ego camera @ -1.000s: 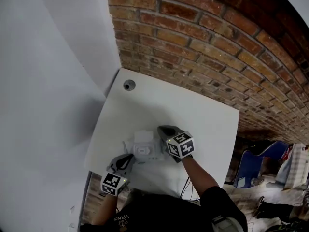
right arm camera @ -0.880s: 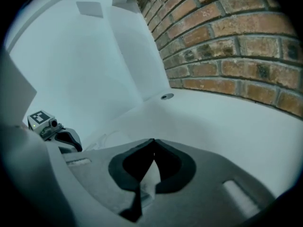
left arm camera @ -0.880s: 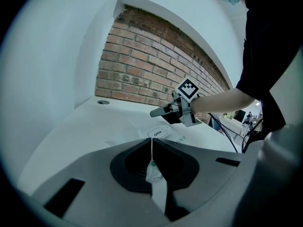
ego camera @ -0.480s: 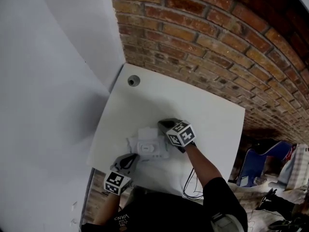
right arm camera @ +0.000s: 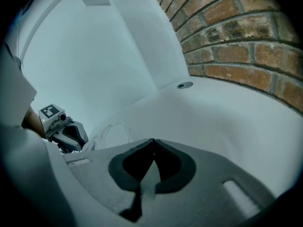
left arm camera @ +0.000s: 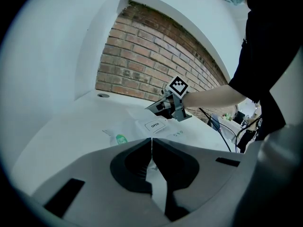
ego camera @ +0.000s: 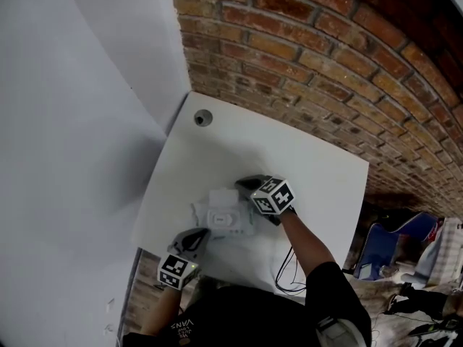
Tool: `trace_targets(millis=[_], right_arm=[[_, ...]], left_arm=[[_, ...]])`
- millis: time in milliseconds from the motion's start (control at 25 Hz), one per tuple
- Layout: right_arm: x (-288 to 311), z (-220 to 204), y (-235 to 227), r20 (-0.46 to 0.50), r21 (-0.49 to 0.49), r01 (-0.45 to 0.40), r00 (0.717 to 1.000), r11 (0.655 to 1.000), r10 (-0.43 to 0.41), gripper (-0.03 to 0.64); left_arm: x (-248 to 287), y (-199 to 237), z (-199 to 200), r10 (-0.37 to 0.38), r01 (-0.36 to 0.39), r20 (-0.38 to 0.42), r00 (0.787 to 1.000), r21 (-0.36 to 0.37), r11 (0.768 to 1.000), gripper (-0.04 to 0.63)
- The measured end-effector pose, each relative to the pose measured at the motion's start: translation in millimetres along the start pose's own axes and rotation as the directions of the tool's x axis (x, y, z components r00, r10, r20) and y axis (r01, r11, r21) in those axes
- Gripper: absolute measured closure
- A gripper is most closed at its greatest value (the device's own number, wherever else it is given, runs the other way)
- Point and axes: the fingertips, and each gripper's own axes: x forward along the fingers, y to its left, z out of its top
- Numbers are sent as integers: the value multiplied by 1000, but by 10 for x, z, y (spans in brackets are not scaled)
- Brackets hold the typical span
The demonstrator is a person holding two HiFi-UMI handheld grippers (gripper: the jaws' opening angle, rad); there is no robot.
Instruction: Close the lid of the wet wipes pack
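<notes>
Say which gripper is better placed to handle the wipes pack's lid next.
Right, probably. The right gripper, jaws shut, sits at the lid of the wet wipes pack; the left gripper, also shut, hangs back at the pack's near corner.

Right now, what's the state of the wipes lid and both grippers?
wet wipes pack: lying flat, unheld.
lid: looks down flat, OPEN label facing up.
left gripper: shut, empty.
right gripper: shut, empty, beside the pack.
</notes>
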Motion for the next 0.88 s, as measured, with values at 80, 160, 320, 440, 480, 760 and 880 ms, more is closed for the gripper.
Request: trace_targets(millis=[80,160,320,440,480,760,880], right_arm=[[-31,30,20,18,10,-14,1000,1000,14,620],[-62,65,39,34,11,-19,999,1000,19,620],[-136,140,101,67,11,-25,997,1000,24,620],[-205,180,176,91,7,-39,995,999,39,620],[-221,186,214,95,0,-47,994,999,47,620],[-271,184,474,98,-35,-63,993,997,66,620],[-299,175,560,102,-40,-55,993,998,59,620]], left_arm=[[10,-12,-2,-3,3,0,1000,-5,1000,589],[18,-16,-1,-5,5,1,1000,-5,1000,589],[20,-17,-2,-8,8,1,1000,0,1000,589],[11,-35,4,-13,13,3,1000,1,1000,589],[5,-40,5,-14,14,4,1000,4,1000,589],[-52,-66,23,-23,23,16,1000,6,1000,589],[-78,-87,36,-31,31,22,999,8,999,589]])
